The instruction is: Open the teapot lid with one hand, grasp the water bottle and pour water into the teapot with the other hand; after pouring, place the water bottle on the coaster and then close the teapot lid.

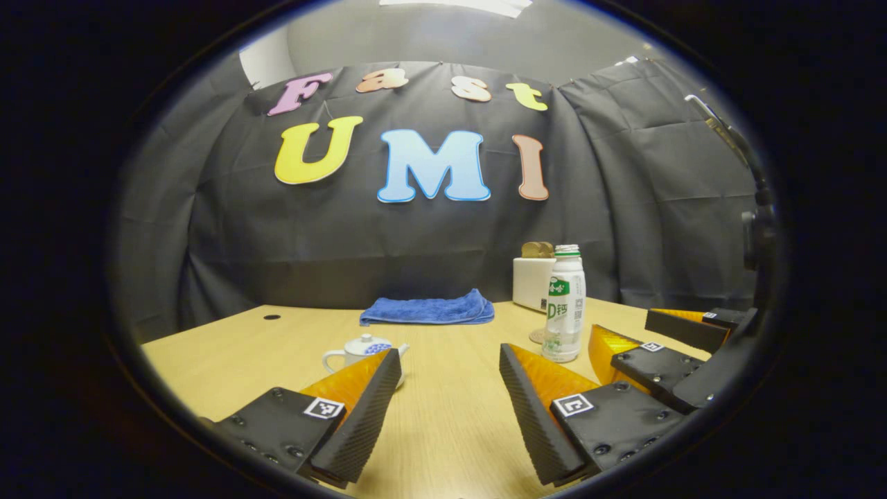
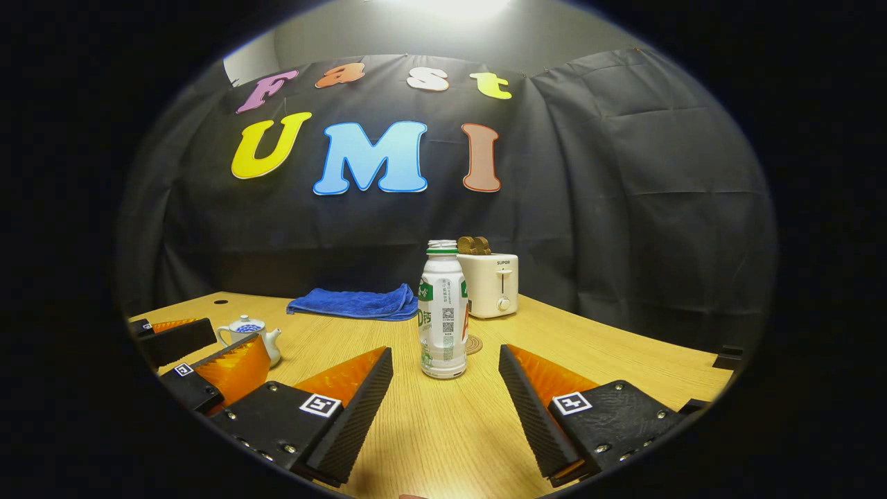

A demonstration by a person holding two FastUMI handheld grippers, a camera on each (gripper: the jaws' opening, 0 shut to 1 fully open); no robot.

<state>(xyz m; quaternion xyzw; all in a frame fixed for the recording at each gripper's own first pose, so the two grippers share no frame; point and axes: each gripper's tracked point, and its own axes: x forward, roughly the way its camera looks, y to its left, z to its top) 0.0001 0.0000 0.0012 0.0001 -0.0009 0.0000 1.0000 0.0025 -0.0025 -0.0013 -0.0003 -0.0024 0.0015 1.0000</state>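
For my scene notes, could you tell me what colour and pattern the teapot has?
The teapot is white with a blue pattern on its lid; clearest in the right gripper view.

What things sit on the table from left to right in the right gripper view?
Left claw → teapot → blue towel → water bottle → toaster.

Bare table (image 2: 443, 423) leads straight to water bottle (image 2: 443, 312).

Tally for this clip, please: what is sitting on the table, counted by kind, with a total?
Teapot: 1
Water bottle: 1
Coaster: 1
Blue towel: 1
Toaster: 1
Total: 5
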